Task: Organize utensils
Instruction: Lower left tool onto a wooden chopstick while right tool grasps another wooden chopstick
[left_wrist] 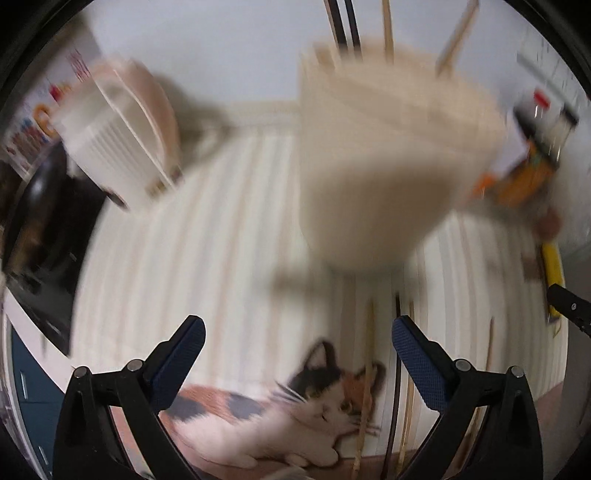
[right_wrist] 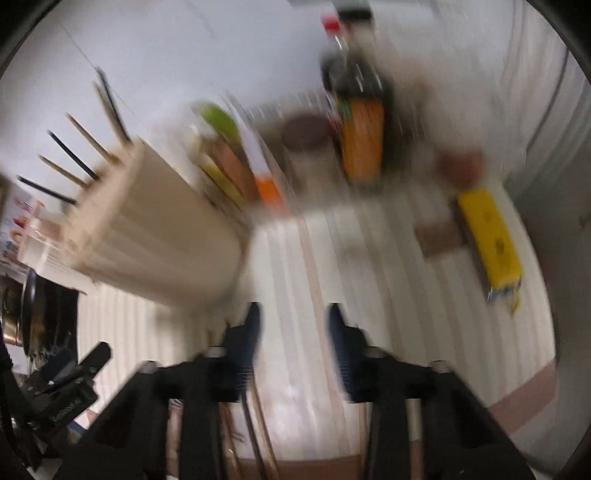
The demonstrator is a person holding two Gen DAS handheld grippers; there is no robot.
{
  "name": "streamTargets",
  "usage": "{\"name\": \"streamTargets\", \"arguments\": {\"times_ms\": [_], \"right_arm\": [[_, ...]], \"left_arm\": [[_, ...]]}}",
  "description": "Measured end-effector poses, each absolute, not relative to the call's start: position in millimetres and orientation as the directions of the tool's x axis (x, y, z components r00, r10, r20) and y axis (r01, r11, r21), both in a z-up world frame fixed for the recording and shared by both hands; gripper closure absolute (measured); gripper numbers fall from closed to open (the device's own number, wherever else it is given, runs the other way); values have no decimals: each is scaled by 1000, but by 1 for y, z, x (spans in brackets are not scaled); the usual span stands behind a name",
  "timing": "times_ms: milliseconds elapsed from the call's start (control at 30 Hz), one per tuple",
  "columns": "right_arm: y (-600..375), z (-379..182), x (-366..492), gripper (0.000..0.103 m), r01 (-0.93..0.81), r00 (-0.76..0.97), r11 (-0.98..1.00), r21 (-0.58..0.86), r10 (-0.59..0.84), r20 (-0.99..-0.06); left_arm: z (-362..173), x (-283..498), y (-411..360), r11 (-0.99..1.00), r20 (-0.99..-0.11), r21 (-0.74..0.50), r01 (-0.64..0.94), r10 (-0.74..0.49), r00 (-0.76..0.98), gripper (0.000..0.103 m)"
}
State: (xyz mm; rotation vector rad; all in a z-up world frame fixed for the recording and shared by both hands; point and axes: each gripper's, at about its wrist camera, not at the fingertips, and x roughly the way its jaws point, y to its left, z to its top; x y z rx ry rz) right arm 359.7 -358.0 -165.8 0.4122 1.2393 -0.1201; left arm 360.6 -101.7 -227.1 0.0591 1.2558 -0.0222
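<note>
A beige utensil holder (left_wrist: pixel 388 158) stands on the striped mat, with several chopsticks (left_wrist: pixel 345 22) standing in it; it also shows in the right wrist view (right_wrist: pixel 155 236). Several loose chopsticks (left_wrist: pixel 369 387) lie on the mat near the cat picture. My left gripper (left_wrist: pixel 297 332) is open and empty, just in front of the holder. My right gripper (right_wrist: pixel 293 314) is open above the mat, to the right of the holder; thin chopsticks (right_wrist: pixel 258 424) lie under it. Both views are blurred.
A white dish rack (left_wrist: pixel 122 140) stands at back left, a dark pan (left_wrist: pixel 40 206) at the left edge. A sauce bottle (right_wrist: pixel 360 122), a yellow box (right_wrist: pixel 489 236) and packets (right_wrist: pixel 229 162) crowd the back right. The right gripper's tip (left_wrist: pixel 569 306) shows at right.
</note>
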Motion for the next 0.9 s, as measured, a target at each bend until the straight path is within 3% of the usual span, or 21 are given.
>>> {"name": "streamTargets", "arguments": {"times_ms": [67,200,267,433,500,900], "right_arm": [[-363,-184,352,78,328,300,916,230,129,-945],[-367,-211,337,78,349,250,913,209,124,-960],[-365,-220,334,78,349,224,915,202,127,-966],[-351,-237,328,78,323,189,919,227,173,-967],[-335,-242,325,78,286,177,924,253,209,-962],[-254,-284,340,77,144,40,952,272,269,-962]], "left_arm": [[-254,357,-112,997,-970,12,77,-7,242,5],[-299,347,-132,991,-992,-36,128,-51,118,38],[-313,344,-141,988,-995,-23,154,-38,92,43],[-334,342,-152,986,-997,14,163,3,71,71],[-333,343,-154,985,-996,17,174,1,86,97],[-338,340,-88,994,-993,74,74,67,99,98]]}}
